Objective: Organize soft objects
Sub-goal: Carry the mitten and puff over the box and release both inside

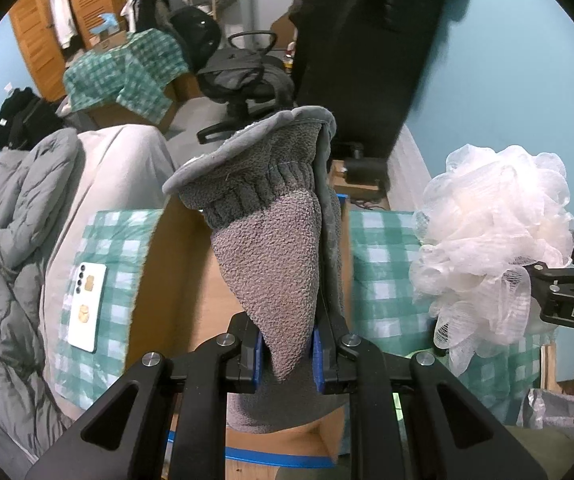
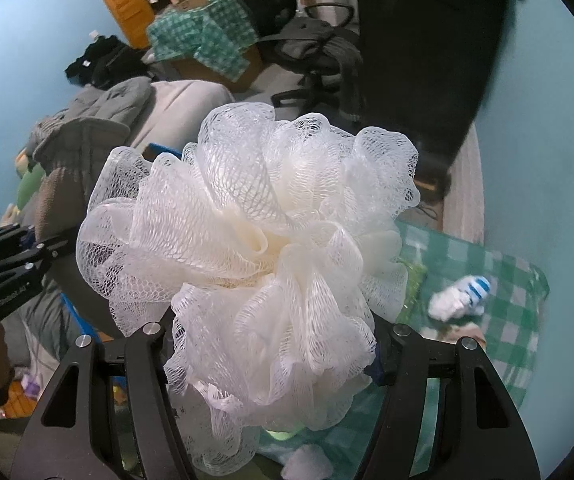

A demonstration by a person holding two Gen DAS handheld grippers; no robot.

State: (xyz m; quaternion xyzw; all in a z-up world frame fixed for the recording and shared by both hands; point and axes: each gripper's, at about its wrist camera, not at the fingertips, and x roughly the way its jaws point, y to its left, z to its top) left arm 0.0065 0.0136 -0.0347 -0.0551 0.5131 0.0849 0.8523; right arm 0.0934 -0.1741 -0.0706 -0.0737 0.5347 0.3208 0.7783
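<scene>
Holding a grey fleece glove upright at centre frame, my left gripper has its blue pads pinched narrow on the fingertip end, cuff uppermost, above a cardboard box. My right gripper is clamped on a white mesh bath pouf that fills the middle of its view. A white phone lies on the green checked cloth at lower left.
</scene>
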